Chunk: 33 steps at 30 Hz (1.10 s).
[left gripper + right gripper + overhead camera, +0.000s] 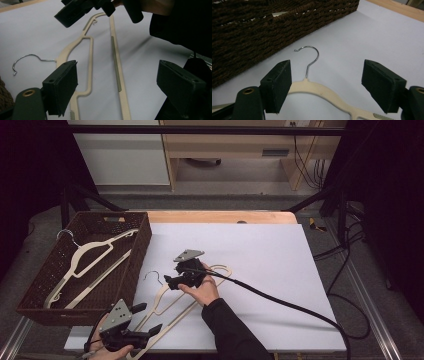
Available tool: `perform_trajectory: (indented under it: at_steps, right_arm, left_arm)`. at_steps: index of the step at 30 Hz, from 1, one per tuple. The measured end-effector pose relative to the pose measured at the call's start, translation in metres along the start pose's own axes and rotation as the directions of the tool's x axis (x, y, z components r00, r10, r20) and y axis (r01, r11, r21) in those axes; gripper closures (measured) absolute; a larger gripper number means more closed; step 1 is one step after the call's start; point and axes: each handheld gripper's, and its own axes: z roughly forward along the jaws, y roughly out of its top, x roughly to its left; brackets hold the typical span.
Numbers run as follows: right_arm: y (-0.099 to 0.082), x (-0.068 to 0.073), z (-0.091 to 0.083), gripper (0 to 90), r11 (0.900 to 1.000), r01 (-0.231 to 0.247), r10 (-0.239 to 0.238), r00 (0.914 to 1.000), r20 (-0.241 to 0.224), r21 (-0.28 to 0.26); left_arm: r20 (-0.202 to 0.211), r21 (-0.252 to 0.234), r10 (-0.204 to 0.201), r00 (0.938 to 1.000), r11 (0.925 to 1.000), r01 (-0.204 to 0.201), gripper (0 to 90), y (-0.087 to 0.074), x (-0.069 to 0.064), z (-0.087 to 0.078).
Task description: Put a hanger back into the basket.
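Observation:
A cream plastic hanger (161, 295) with a metal hook (152, 276) lies flat on the white sheet (260, 265), just right of the basket. My right gripper (171, 282) hovers open over the hanger's neck. In the right gripper view the jaws straddle the neck (319, 90) below the hook (312, 58) without touching it. My left gripper (148, 318) is open near the front edge, over the hanger's lower end. In the left gripper view its jaws (117, 72) stand wide above the hanger's arm (88, 65) and grooved bar (116, 57), and the right gripper (75, 10) is at the top.
A dark woven basket (145, 235) at the left holds another cream hanger (87, 255); its wall (262, 25) is close beyond the hook. The right gripper's black cable (280, 300) trails across the sheet to the right. Wooden table edge (220, 216) lies at the back.

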Motion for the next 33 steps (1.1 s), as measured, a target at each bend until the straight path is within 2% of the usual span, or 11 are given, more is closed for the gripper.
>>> perform_trajectory:
  at_steps: [3, 4, 7, 10, 15, 18, 22, 26, 29, 33]
  right_arm:
    - [0.001, 0.004, 0.011, 25.4, 0.9996, 0.019, -0.020, 0.9998, 0.005, 0.022]
    - [0.002, 0.006, 0.014, 25.6, 0.9995, 0.016, -0.016, 0.9999, 0.001, 0.028]
    - [0.003, 0.011, 0.024, 28.5, 0.9987, 0.037, -0.036, 0.9993, -0.010, 0.035]
    - [0.004, 0.015, 0.033, 31.6, 0.9986, 0.028, -0.027, 0.9995, -0.018, 0.045]
    - [0.004, 0.021, 0.049, 40.1, 0.9956, 0.050, -0.049, 0.9988, -0.008, 0.080]
    - [0.003, 0.022, 0.058, 47.5, 0.9949, 0.032, -0.030, 0.9994, -0.017, 0.096]
    - [0.000, 0.026, 0.070, 55.1, 0.9904, 0.038, -0.038, 0.9993, -0.007, 0.133]
    - [-0.002, 0.028, 0.078, 64.0, 0.9872, -0.001, 0.002, 0.9999, -0.011, 0.160]
    - [-0.005, 0.030, 0.083, 66.7, 0.9819, 0.027, -0.027, 0.9996, 0.002, 0.187]
    - [-0.005, 0.033, 0.086, 73.5, 0.9793, 0.049, -0.052, 0.9986, 0.013, 0.196]
  left_arm:
    - [0.001, 0.011, 0.002, 1.0000, 0.9999, -0.002, 18.0, -0.004, -0.001, 0.002]
    - [-0.006, 0.015, 0.015, 0.9999, 0.9998, -0.015, 18.0, -0.005, 0.000, 0.003]
    - [0.000, 0.049, -0.002, 1.0000, 0.9988, 0.002, 18.2, -0.011, -0.002, 0.005]
    - [0.002, 0.060, -0.010, 0.9999, 0.9982, 0.010, 18.6, -0.016, 0.001, 0.008]
    - [0.002, 0.083, -0.029, 0.9996, 0.9961, 0.029, 19.3, -0.023, 0.006, 0.014]
    - [0.003, 0.092, -0.024, 0.9997, 0.9955, 0.024, 19.8, -0.024, 0.006, 0.015]
    - [-0.001, 0.090, -0.026, 0.9997, 0.9956, 0.026, 20.4, -0.024, 0.007, 0.016]
    - [-0.006, 0.095, -0.026, 0.9996, 0.9951, 0.027, 20.3, -0.025, 0.008, 0.016]
    - [-0.008, 0.099, -0.029, 0.9996, 0.9947, 0.029, 19.6, -0.025, 0.008, 0.016]
    - [-0.012, 0.095, -0.033, 0.9994, 0.9949, 0.034, 19.0, -0.025, 0.008, 0.016]
